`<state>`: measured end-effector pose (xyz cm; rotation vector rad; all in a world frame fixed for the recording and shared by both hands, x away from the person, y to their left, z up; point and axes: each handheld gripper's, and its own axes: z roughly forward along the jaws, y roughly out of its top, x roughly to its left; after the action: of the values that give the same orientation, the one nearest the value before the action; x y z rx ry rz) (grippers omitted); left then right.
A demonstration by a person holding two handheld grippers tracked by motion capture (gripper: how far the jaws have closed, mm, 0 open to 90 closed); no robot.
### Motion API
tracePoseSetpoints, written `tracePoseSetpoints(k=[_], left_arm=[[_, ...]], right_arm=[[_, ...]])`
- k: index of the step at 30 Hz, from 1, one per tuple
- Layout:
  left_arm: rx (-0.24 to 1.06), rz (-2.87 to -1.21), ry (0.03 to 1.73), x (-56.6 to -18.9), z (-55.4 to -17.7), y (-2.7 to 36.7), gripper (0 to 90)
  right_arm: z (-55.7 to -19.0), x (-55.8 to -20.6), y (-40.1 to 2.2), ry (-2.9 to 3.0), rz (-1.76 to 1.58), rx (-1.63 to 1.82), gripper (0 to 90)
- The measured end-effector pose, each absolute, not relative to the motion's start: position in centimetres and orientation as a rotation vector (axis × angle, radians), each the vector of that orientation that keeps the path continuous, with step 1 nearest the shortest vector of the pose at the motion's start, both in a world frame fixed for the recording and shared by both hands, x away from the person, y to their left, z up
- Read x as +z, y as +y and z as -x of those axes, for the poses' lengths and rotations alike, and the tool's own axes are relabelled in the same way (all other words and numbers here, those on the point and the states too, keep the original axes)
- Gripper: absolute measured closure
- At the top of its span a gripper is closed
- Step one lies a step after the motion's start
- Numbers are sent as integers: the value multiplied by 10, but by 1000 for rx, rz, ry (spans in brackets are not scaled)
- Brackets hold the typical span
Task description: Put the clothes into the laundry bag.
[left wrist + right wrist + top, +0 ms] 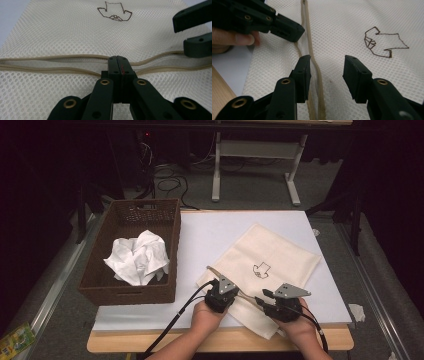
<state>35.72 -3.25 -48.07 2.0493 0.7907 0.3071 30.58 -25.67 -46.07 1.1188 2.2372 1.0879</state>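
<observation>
A: So where is the mesh bag [265, 265]?

B: Flat on the white surface [210, 235], toward its near right corner, zipper [50, 67] edge along the near side. A brown basket [100, 285] holding crumpled white cloth [137, 257] sits at the left edge.

A: And the left hand-held gripper [119, 65]?

B: Its jaws are pressed together, pinching the zipper edge of the bag.

A: The right hand-held gripper [327, 72]?

B: Jaws apart, straddling the zipper line just beside the left one, not pressing on anything.

Cream mesh bag [270, 257], brown embroidered outline; brown wicker basket [170, 250]
</observation>
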Motion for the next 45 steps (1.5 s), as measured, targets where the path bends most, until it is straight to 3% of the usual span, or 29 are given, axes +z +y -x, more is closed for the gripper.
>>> tracePoseSetpoints(k=[6, 9, 11, 13, 18, 26, 33, 45], left_arm=[[292, -2050, 792, -481, -358, -32, 900], [291, -2005, 797, -479, -357, -27, 888], [290, -1981, 795, -474, -352, -23, 861], [276, -1968, 782, -469, -346, -20, 832], [275, -1980, 733, -462, -333, -19, 810], [201, -2096, 847, -484, -354, -36, 843], [171, -2081, 852, -484, -356, -35, 844], [166, -2075, 834, -485, -355, -34, 822]], right_arm=[[-311, -470, -252, 2304, -1095, 1017, 585], [-312, -473, -250, 2317, -1086, 990, 673], [-312, -471, -251, 2317, -1086, 997, 815], [-312, -467, -253, 2302, -1085, 1016, 840], [-311, -460, -258, 2251, -1102, 1051, 849], [-304, -452, -260, 2190, -1071, 1102, 846], [-304, -457, -259, 2218, -1073, 1090, 834], [-314, -472, -253, 2254, -1115, 983, 704]])
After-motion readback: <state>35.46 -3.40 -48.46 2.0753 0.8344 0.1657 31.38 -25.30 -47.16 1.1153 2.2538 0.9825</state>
